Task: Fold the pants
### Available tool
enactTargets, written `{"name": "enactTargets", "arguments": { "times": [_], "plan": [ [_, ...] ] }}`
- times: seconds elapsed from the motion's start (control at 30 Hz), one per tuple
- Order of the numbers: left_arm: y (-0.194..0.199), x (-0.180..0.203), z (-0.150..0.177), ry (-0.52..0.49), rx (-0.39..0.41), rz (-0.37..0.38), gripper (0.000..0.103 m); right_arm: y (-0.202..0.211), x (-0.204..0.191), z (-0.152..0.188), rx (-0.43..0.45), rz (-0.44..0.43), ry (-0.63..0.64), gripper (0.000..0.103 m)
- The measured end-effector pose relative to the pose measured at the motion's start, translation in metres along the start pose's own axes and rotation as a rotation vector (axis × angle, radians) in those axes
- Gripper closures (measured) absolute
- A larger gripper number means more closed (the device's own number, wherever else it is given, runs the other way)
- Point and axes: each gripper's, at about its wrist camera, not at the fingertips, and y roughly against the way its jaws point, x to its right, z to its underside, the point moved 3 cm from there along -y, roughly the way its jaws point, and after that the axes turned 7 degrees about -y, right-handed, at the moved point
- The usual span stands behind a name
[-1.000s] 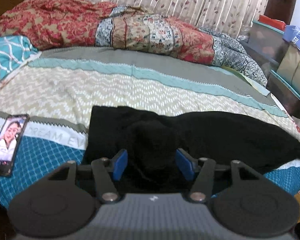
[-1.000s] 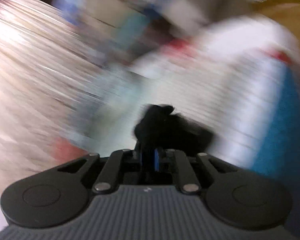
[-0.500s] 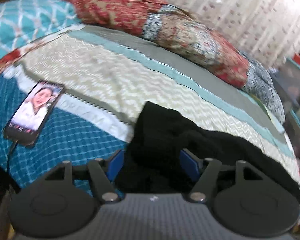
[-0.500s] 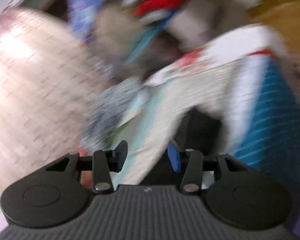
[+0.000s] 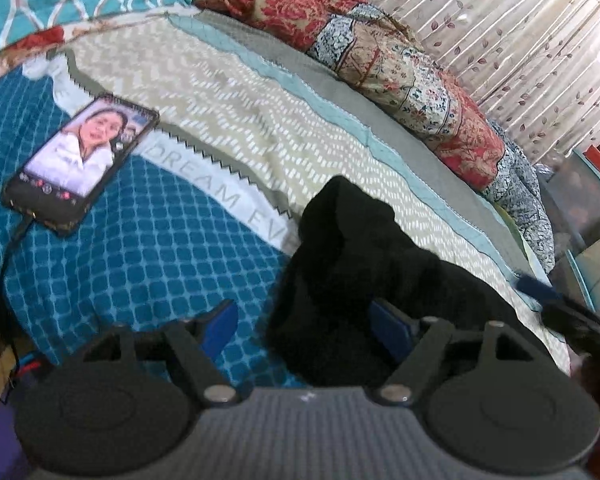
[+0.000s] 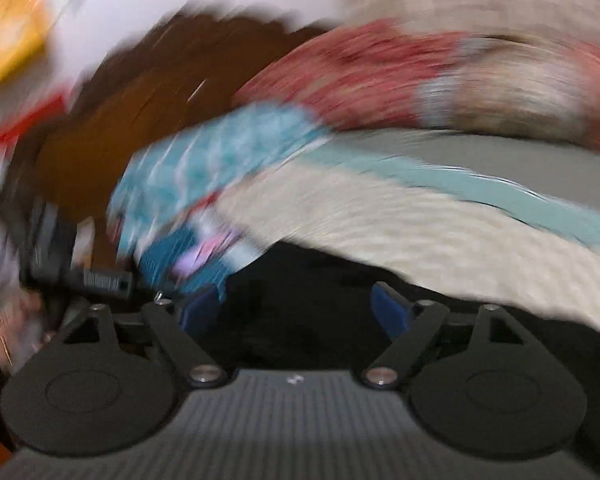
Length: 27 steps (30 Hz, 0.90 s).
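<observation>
Pants (image 5: pixel 360 272), black and bunched, lay on the bed (image 5: pixel 260 120) in the lower centre of the left wrist frame, spreading toward the lower right. The left hand-held gripper (image 5: pixel 304 328) had its blue pads spread wide; the right pad touched the dark cloth, the left pad sat over the teal quilt, gripping nothing. A phone (image 5: pixel 80 164) with a lit screen rested at centre left. In the blurred right wrist frame, the right hand-held gripper (image 6: pixel 296 308) was likewise spread wide over dark fabric, holding nothing.
</observation>
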Motion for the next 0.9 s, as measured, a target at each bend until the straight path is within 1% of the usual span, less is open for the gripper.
{"name": "enactTargets", "arguments": {
  "times": [0.07,0.1,0.13,0.17,0.2,0.23,0.27,0.3,0.33,0.37,0.4,0.43,0.47,0.5,0.53,0.6,0.67,0.7,0.73,0.77,0.8,0.83,0.9],
  "plan": [
    [-0.006,-0.001,0.004,0.010,-0.013,0.019,0.025,-0.044,-0.010,-0.004,-0.100,-0.014,0.136,0.015],
    [-0.009,-0.002,0.007,0.012,-0.022,0.026,0.025,-0.061,-0.013,0.000,-0.149,-0.011,0.194,0.015],
    [-0.014,-0.001,0.009,0.008,-0.031,0.030,0.027,-0.077,-0.015,0.005,-0.194,0.007,0.253,0.018],
    [-0.019,0.003,0.012,-0.015,-0.029,0.028,0.033,-0.091,-0.019,0.011,-0.232,0.036,0.305,0.043],
    [-0.023,0.010,0.015,-0.066,-0.020,0.017,0.052,-0.099,-0.025,0.018,-0.261,0.063,0.342,0.071],
    [-0.027,0.016,0.015,-0.114,-0.017,0.003,0.060,-0.107,-0.025,0.020,-0.282,0.100,0.354,0.093],
    [-0.030,0.021,0.015,-0.150,-0.011,-0.003,0.069,-0.110,-0.023,0.013,-0.247,0.154,0.346,0.093],
    [-0.031,0.025,0.012,-0.162,-0.001,0.014,0.086,-0.105,-0.022,0.005,-0.186,0.196,0.338,0.093],
    [-0.030,0.026,0.009,-0.156,0.008,0.032,0.086,-0.094,-0.021,-0.008,-0.109,0.252,0.323,0.093],
    [-0.028,0.026,0.004,-0.141,0.028,0.046,0.086,-0.085,-0.024,-0.022,-0.023,0.328,0.337,0.093],
    [-0.025,0.026,0.001,-0.131,0.045,0.057,0.086,-0.076,-0.032,-0.034,0.084,0.423,0.377,0.093],
    [-0.022,0.024,-0.002,-0.120,0.061,0.071,0.086,-0.067,-0.039,-0.039,0.154,0.469,0.403,0.093],
    [-0.019,0.022,-0.004,-0.103,0.071,0.088,0.086,-0.062,-0.048,-0.042,0.208,0.490,0.426,0.093],
    [-0.019,0.019,-0.004,-0.085,0.072,0.102,0.086,-0.063,-0.056,-0.038,0.223,0.492,0.459,0.093],
    [-0.018,0.015,-0.004,-0.065,0.069,0.116,0.086,-0.070,-0.067,-0.025,0.204,0.486,0.523,0.093],
    [-0.019,0.005,0.001,-0.015,0.052,0.128,0.086,-0.090,-0.079,0.007,0.089,0.438,0.625,0.093],
    [-0.020,-0.006,0.010,0.026,0.030,0.120,0.085,-0.106,-0.092,0.039,-0.045,0.319,0.620,0.091],
    [-0.021,-0.010,0.015,0.037,0.020,0.112,0.084,-0.109,-0.099,0.051,-0.082,0.273,0.620,0.090],
    [-0.021,-0.013,0.020,0.045,0.010,0.109,0.083,-0.115,-0.109,0.063,-0.115,0.236,0.642,0.083],
    [-0.019,-0.016,0.023,0.051,0.005,0.109,0.081,-0.119,-0.116,0.071,-0.143,0.224,0.662,0.078],
    [-0.017,-0.018,0.025,0.051,0.001,0.116,0.075,-0.125,-0.120,0.077,-0.148,0.240,0.682,0.078],
    [-0.014,-0.018,0.026,0.051,0.000,0.125,0.070,-0.131,-0.123,0.079,-0.133,0.262,0.691,0.078],
    [-0.006,-0.022,0.023,0.065,0.012,0.148,0.042,-0.128,-0.119,0.077,-0.126,0.269,0.652,0.077]
  ]
}}
